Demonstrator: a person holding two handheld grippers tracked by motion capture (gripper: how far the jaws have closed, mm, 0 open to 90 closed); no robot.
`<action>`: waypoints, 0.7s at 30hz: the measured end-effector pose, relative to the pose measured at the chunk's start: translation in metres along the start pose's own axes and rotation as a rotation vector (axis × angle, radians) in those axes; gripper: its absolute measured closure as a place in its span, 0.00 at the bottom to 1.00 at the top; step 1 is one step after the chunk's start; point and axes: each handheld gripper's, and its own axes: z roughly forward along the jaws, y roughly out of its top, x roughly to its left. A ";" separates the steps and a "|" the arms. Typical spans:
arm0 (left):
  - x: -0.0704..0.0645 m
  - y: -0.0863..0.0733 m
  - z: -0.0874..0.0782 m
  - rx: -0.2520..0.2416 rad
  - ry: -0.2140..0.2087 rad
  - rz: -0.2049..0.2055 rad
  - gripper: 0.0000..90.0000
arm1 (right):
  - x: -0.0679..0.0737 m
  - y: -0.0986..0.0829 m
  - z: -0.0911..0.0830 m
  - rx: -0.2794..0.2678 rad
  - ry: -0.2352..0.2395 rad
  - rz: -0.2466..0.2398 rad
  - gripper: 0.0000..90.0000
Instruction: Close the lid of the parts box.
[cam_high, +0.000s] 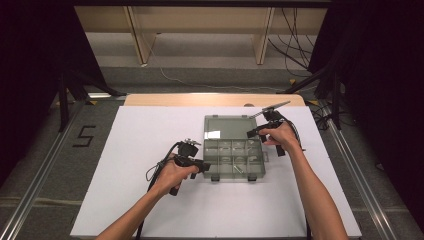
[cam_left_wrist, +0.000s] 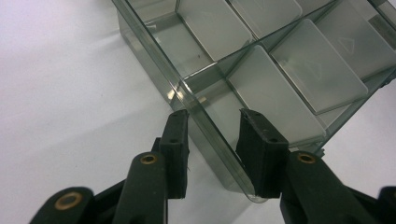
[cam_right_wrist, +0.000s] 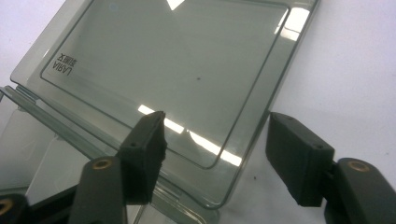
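A white table (cam_high: 150, 200) stands on a grey floor (cam_high: 45, 150), with a strip of pale wood (cam_high: 215, 99) showing along its far edge. A black numeral 5 (cam_high: 84, 136) is marked on the floor to the left. Metal rails (cam_high: 30, 195) run along both sides. Beyond are pale wooden furniture legs (cam_high: 137, 37), loose cables (cam_high: 292, 47), and dark curtains (cam_high: 30, 60) at left and right.

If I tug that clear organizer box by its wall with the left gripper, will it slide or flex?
Likely slides: the organizer box looks nearly empty and sits on a smooth white table. Its thin glossy wall, straddled by the left gripper, may flex and slip. The open lid could flop.
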 end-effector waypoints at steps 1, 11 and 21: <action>0.000 0.000 0.001 -0.008 0.000 0.001 0.70 | -0.002 0.000 0.001 -0.008 0.007 -0.017 0.45; 0.001 0.000 0.001 -0.005 -0.004 0.011 0.70 | -0.001 0.000 0.003 0.002 0.014 0.013 0.48; -0.001 0.001 0.000 0.007 0.010 0.034 0.70 | -0.006 -0.005 -0.007 -0.031 0.059 0.077 0.65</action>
